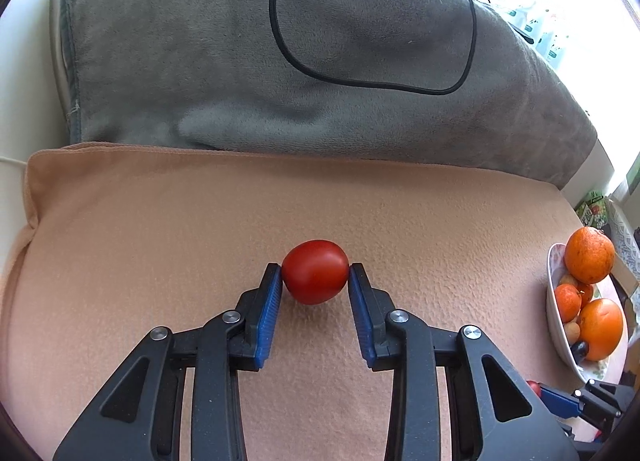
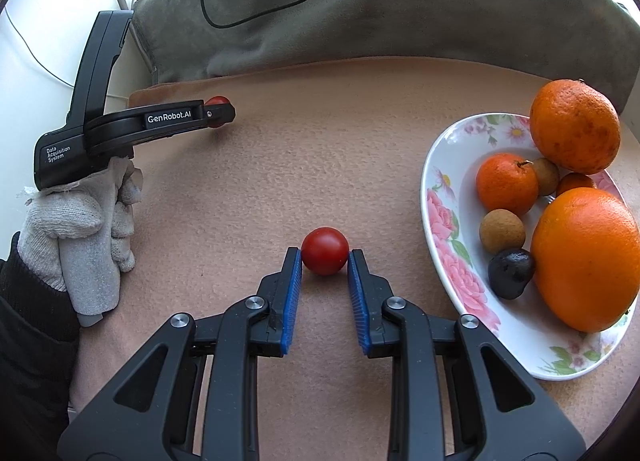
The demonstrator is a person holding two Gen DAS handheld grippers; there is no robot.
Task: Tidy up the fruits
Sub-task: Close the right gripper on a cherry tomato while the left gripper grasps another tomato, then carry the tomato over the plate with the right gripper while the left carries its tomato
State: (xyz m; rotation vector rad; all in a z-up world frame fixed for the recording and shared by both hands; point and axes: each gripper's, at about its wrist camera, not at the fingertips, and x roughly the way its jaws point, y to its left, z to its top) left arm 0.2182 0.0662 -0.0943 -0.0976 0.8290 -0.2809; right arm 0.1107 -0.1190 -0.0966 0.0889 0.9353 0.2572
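Left gripper (image 1: 315, 272): jaws closed partway, blue pads (image 1: 270, 313) pressed against both sides of a large red tomato (image 1: 315, 271), tomato seated at the fingertips over the peach-coloured cloth (image 1: 160, 241); contact between tomato and cloth cannot be told. Right gripper (image 2: 324, 256): jaws closed partway on a smaller round red tomato (image 2: 325, 250), both blue pads (image 2: 292, 301) touching its flanks, fruit held at the tips just above or on the same cloth. Floral plate (image 2: 444, 217) to the right of the right gripper, near but apart from it, resting on the cloth. Plate contents: two large oranges (image 2: 588, 257), a smaller mandarin (image 2: 507, 183), two tan longans (image 2: 502, 231), one dark purple fruit (image 2: 511, 273), and a further small orange fruit partly hidden. Gloved left hand (image 2: 80, 221) gripping the left device handle, visible from the right wrist view, well apart from the plate. Grey blanket (image 1: 280, 61) behind the cloth, with a black cable (image 1: 400, 85) looped across it.
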